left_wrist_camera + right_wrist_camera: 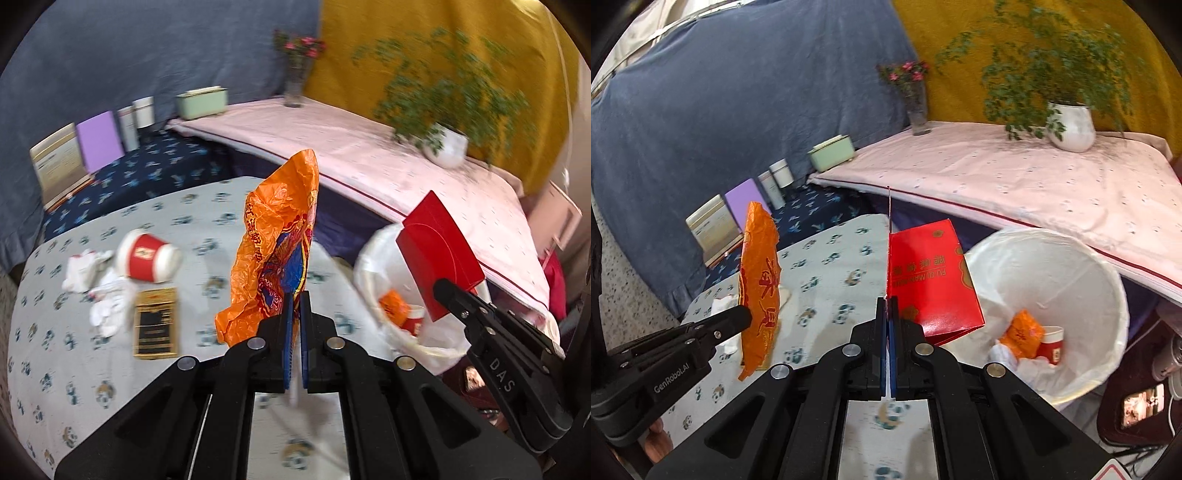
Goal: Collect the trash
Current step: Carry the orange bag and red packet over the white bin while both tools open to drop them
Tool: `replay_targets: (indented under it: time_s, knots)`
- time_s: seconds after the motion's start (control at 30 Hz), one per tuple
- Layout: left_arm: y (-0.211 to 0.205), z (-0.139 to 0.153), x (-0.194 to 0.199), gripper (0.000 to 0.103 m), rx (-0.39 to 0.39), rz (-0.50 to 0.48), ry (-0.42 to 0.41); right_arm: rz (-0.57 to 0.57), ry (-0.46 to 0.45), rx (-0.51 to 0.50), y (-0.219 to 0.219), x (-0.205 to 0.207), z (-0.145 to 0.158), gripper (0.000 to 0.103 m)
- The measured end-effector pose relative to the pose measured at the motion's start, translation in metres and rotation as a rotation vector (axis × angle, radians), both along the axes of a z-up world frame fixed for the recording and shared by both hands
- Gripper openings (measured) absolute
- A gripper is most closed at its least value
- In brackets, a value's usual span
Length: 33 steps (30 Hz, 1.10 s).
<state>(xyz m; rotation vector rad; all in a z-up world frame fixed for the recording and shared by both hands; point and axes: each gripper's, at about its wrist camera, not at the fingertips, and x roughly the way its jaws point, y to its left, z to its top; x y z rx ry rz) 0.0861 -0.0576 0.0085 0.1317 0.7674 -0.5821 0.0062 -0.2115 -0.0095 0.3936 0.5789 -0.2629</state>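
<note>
1. An orange wrapper is pinched in the left gripper; a red box in the right gripper, near the bin.
2. A cup, tissues and a packet are left at the table's left edge.

Bright, even, soft light with faint shadows. Fisheye bending and dark corners ring both views. The plant is motion-blurred in the left view.

Bin right of table, cup on table, plant behind bin
</note>
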Motion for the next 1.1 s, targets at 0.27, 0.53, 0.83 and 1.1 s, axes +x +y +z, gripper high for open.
replay_targets:
  time_s: [0.27, 0.53, 0.83, 1.1]
  knots:
    - [-0.065, -0.013, -0.018, 0.003, 0.016, -0.132, 0.036, -0.096, 0.015, 0.023, -0.048, -0.025, -0.013, 0.001]
    - [-0.111, -0.026, -0.027, 0.003, 0.024, -0.236, 0.073, -0.164, 0.036, 0.051, -0.085, -0.039, -0.03, 0.001]
    - [-0.146, -0.041, -0.023, 0.005, 0.032, -0.286, 0.119, -0.198, 0.055, 0.066, -0.105, -0.038, -0.042, 0.001]
    - [-0.146, -0.047, -0.014, 0.045, 0.031, -0.233, 0.103, -0.234, 0.053, 0.079, -0.114, -0.035, -0.047, 0.013]
